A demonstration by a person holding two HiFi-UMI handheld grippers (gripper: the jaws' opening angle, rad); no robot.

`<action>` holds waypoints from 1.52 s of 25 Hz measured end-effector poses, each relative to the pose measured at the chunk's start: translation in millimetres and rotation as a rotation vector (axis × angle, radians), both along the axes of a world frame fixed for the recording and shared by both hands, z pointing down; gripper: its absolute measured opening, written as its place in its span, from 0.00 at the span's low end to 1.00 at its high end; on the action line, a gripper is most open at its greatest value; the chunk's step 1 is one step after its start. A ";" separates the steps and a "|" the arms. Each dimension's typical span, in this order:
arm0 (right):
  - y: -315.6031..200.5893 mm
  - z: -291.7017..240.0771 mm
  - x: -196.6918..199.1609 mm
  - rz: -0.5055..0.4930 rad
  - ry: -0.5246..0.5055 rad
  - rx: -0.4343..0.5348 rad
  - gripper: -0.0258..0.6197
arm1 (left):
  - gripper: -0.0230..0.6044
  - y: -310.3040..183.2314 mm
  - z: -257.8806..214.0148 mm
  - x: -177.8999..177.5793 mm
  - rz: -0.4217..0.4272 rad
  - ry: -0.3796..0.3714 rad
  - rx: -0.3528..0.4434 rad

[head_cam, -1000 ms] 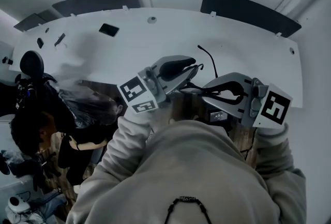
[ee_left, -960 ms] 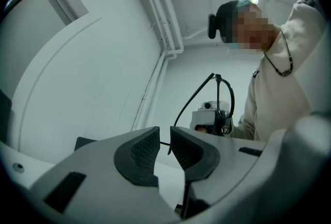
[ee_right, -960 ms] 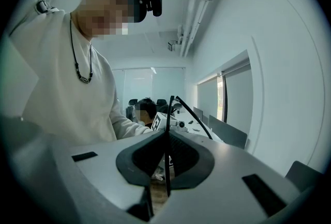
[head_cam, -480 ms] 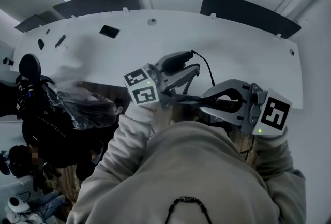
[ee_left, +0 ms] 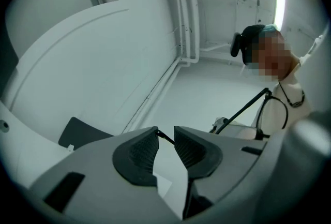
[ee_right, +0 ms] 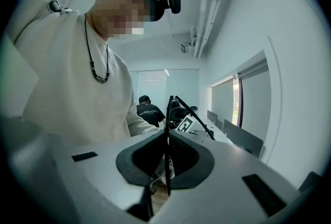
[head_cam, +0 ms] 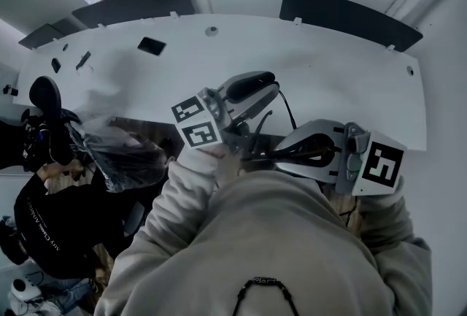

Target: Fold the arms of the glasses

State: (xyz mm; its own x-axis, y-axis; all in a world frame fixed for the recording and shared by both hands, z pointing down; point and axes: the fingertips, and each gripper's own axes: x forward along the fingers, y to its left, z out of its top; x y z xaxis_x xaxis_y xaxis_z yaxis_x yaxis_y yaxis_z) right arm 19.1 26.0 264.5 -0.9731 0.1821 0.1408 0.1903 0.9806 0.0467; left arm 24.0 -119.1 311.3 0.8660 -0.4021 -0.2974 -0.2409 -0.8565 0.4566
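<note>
Got the glasses [head_cam: 271,154] up in mid-air close to the chest, just short of the near edge of the tabletop [head_cam: 328,66], frame running roughly side to side between the two tongs, one arm angled out toward the tabletop. Seeing right tongs [head_cam: 283,152] clamped tight on a thin black strip of the frame, upright and edge-on between the pads. Reading left tongs [head_cam: 267,98] as partly apart, just been closing, with that arm's tip in the gap, not squeezed, arm slanting up-right to its hinge.
</note>
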 end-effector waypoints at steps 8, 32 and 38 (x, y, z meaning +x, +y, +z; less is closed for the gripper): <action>-1.0 -3.6 -7.2 0.020 0.016 -0.012 0.10 | 0.13 8.9 -25.2 -14.4 -0.020 0.010 0.065; -7.4 6.5 -9.8 0.097 0.033 -0.044 0.10 | 0.07 57.7 -63.9 -25.4 0.022 0.020 0.259; -11.5 2.6 -9.1 0.115 0.016 -0.069 0.10 | 0.07 67.1 -72.7 -26.5 0.039 0.036 0.287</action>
